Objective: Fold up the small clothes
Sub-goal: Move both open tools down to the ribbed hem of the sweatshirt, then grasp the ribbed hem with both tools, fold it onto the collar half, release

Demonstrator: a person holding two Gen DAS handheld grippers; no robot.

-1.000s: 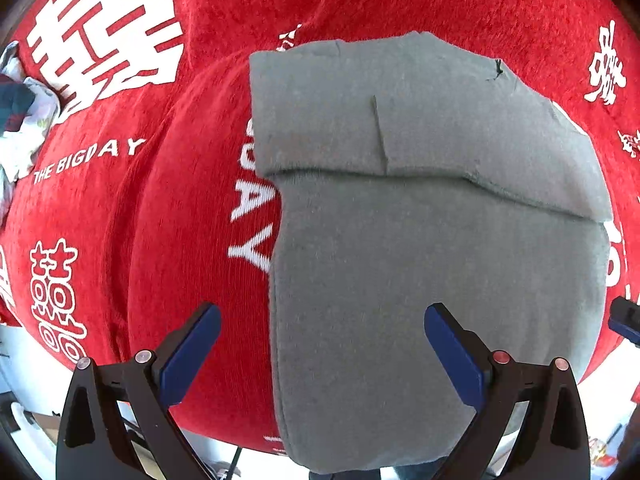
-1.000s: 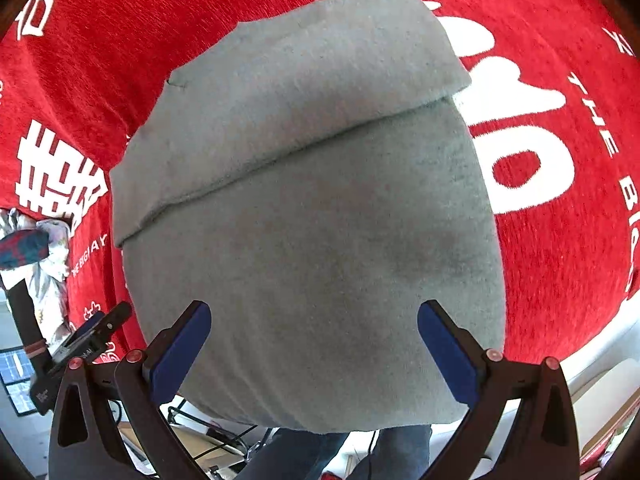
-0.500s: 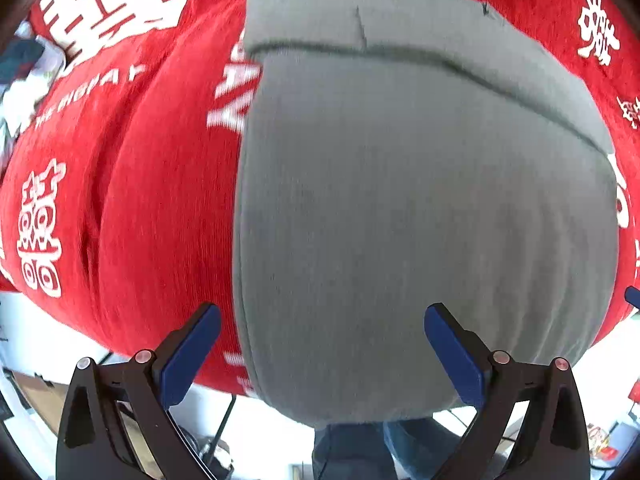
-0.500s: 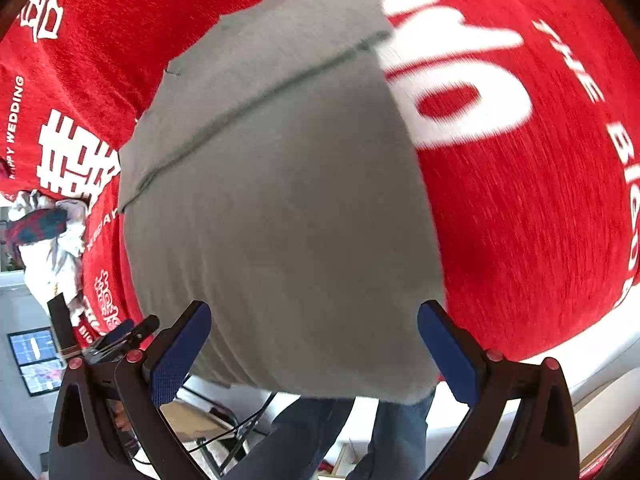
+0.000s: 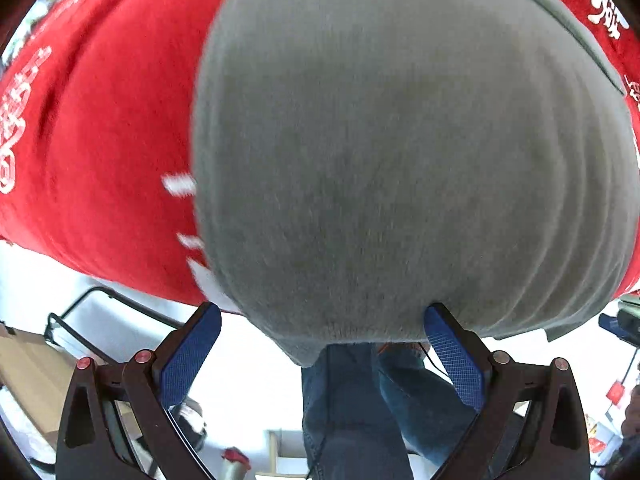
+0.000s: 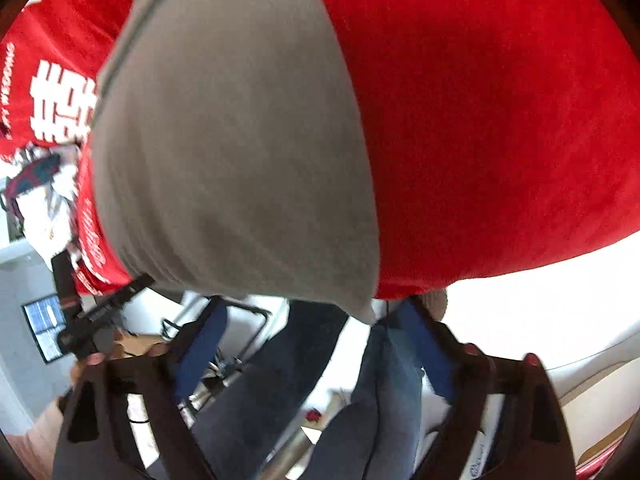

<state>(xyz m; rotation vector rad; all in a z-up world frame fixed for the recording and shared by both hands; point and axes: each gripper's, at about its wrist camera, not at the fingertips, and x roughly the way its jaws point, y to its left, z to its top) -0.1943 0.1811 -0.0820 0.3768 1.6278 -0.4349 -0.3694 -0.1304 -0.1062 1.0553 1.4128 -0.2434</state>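
On the red cloth, grey garment laid flat, left gripper and right gripper held wide-jawed at its near edge, nothing gripped.

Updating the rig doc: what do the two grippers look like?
Both match. The left gripper has black, angular finger arms with cut-outs, blue cross-hatched pads and red-capped pivot screws. The right gripper looks the same, though blurred. No cables or markings are visible.

Both views have closed in on the grey garment's near hem.
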